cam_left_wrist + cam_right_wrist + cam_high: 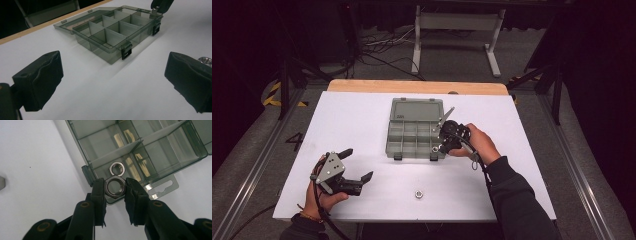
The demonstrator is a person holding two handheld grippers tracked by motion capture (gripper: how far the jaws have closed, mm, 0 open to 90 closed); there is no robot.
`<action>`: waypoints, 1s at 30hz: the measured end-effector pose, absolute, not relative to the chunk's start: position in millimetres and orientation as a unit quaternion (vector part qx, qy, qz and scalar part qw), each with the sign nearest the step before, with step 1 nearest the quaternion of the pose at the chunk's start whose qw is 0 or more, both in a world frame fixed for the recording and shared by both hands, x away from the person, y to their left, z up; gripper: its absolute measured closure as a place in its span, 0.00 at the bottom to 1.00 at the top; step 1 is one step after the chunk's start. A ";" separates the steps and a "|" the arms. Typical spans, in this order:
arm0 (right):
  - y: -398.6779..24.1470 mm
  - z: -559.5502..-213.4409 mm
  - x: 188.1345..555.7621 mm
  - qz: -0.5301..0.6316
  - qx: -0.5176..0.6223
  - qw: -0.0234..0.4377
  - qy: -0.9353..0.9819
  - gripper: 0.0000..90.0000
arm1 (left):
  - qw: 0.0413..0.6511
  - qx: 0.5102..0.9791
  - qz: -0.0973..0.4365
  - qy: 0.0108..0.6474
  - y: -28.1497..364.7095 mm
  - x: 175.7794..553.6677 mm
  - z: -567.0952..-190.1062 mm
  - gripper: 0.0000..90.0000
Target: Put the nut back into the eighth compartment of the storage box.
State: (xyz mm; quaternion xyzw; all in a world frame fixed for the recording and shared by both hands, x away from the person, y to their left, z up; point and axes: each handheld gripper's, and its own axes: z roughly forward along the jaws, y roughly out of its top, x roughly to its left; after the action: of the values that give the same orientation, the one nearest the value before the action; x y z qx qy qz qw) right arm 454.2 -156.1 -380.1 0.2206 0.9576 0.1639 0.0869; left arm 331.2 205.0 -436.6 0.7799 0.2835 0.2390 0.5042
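Observation:
A smoky clear compartment box (388,145) lies open mid-table, lid flat behind it. My right gripper (437,146) hovers over its near right corner, shut on a steel hex nut (115,187) held flat between the pads. A smaller nut (117,168) lies in the corner compartment just beyond, inside the box (115,153). My left gripper (360,163) rests at the front left, jaws wide open with nothing between them. In the left gripper view the box (100,51) sits ahead of the left gripper (113,72).
A loose nut (417,193) lies near the table's front edge; it peeks over the right jaw as the loose nut (205,60). White tabletop stretches around the box. A wooden strip (417,86) borders the far edge.

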 end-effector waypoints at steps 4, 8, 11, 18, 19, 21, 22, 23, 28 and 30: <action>-155.7 -380.9 454.5 0.163 0.220 0.086 0.958 0.78 | 0.505 0.779 0.238 0.284 205.0 331.2 -436.7 0.03; -156.4 -382.5 454.6 0.163 0.223 0.081 0.958 0.78 | 0.504 0.780 0.237 0.283 204.9 331.4 -436.9 0.03; -156.6 -382.1 455.2 0.170 0.224 0.086 0.956 0.79 | 0.504 0.781 0.237 0.283 204.7 331.5 -437.0 0.03; -158.0 -378.1 451.1 0.184 0.226 0.092 0.952 0.74 | 0.504 0.781 0.237 0.283 204.9 331.4 -436.9 0.03; -158.0 -377.0 448.9 0.189 0.224 0.094 0.952 0.73 | 0.504 0.781 0.237 0.283 204.6 331.2 -436.9 0.03; -157.6 -374.7 442.8 0.199 0.217 0.095 0.951 0.70 | 0.504 0.780 0.237 0.285 204.3 331.2 -437.0 0.03; -157.5 -373.7 440.1 0.203 0.215 0.096 0.950 0.68 | 0.503 0.781 0.238 0.284 204.4 331.3 -436.9 0.03; -157.7 -372.3 435.3 0.212 0.211 0.097 0.949 0.68 | 0.503 0.781 0.238 0.284 204.3 331.1 -436.8 0.03; -157.5 -372.3 409.7 0.242 0.182 0.095 0.948 0.65 | 0.501 0.783 0.238 0.283 203.9 330.9 -436.6 0.03; -157.1 -373.4 406.1 0.245 0.176 0.091 0.949 0.65 | 0.500 0.783 0.238 0.283 203.9 330.9 -436.6 0.03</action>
State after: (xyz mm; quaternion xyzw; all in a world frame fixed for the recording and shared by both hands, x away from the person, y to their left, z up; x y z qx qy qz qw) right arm 406.1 -157.1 -373.4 0.1761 0.9491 0.2447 0.0911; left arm 330.9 203.9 -436.6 0.7829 0.2831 0.2379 0.5004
